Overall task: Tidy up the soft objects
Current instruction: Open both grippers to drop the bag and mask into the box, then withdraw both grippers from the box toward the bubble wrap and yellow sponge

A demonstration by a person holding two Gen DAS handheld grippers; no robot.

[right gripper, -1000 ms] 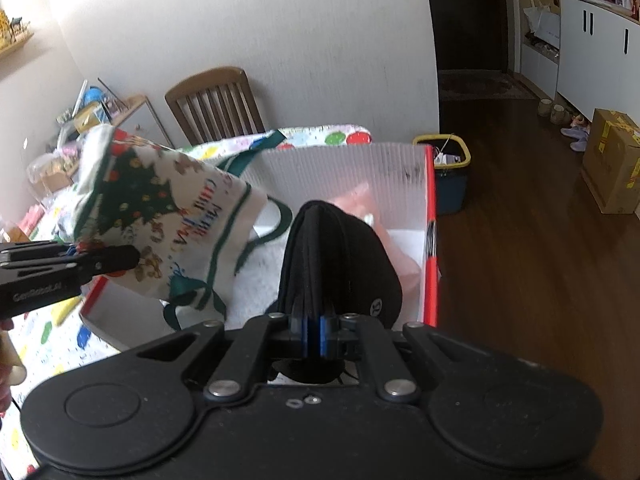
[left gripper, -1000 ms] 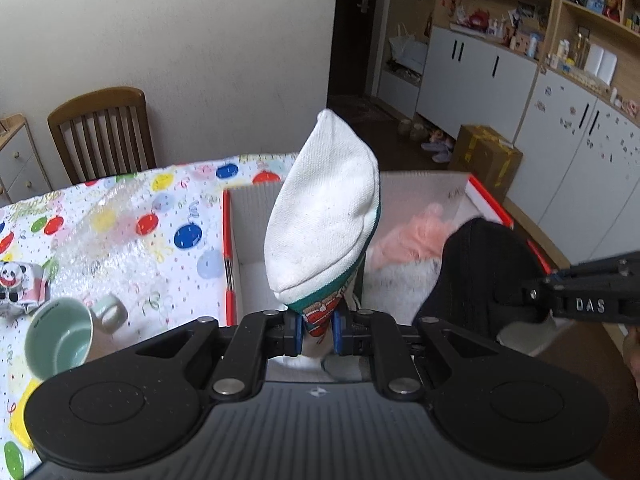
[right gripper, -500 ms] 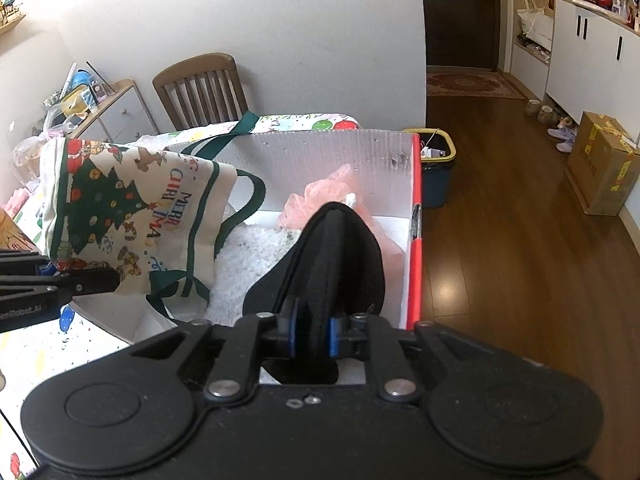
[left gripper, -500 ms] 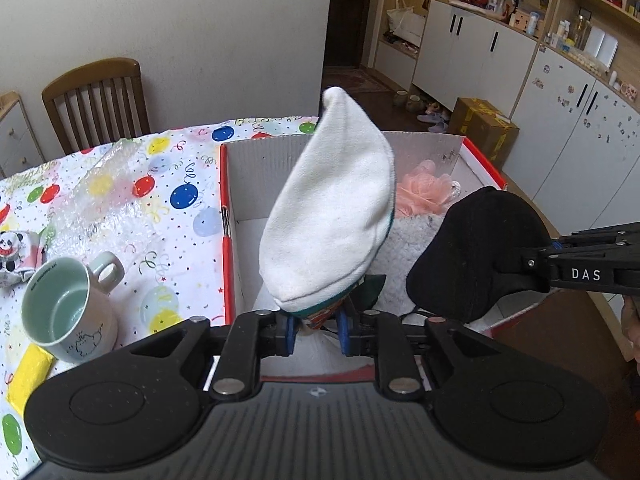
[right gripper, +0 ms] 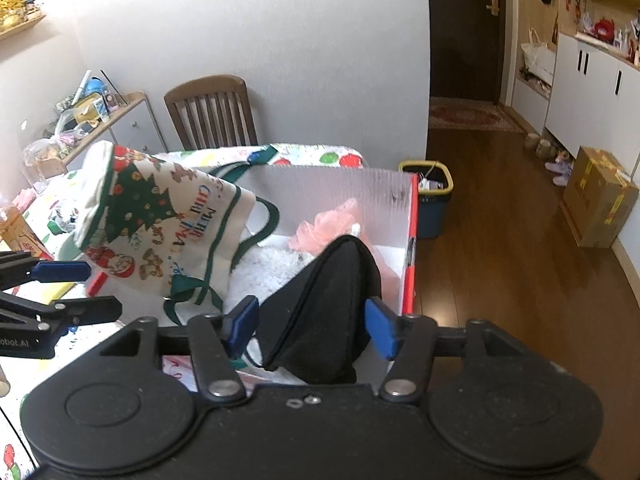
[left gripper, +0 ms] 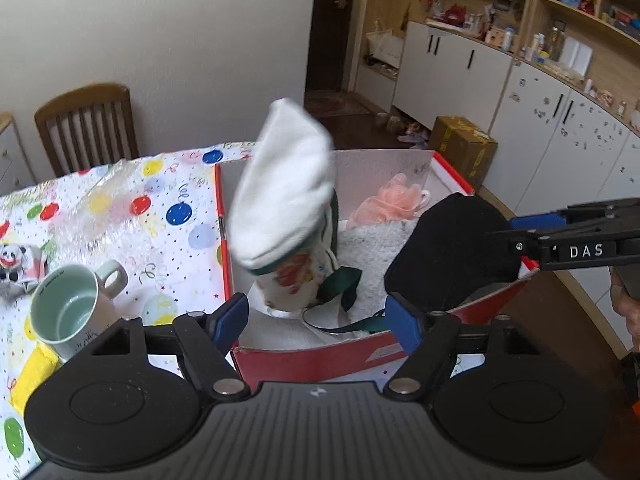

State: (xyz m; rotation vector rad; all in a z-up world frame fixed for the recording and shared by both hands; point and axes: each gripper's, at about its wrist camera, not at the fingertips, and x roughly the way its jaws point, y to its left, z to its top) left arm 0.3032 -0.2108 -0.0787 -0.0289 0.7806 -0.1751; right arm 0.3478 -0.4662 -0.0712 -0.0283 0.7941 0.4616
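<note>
A table (left gripper: pixel 120 216) under a balloon-print cloth is standing by a white wall, with one wooden chair (left gripper: pixel 86 124) behind it and white cabinets (left gripper: pixel 452 68) lining the room's far side. One red-edged box (left gripper: pixel 312 360) is sitting just ahead of both claws. The left gripper (left gripper: pixel 316 316) is gaping wide, gripping nothing; one Christmas tote bag (left gripper: pixel 286 208) is hanging blurred just beyond its fingers, over the box. The right gripper (right gripper: pixel 308 322) is spread wide too, one black cap (right gripper: pixel 324 300) sitting loose between its fingers. Inside are lying one pink pouf (left gripper: pixel 394 198) and one grey fleece (left gripper: pixel 368 248). One mug (left gripper: pixel 68 308) is standing left of the left claw.
</note>
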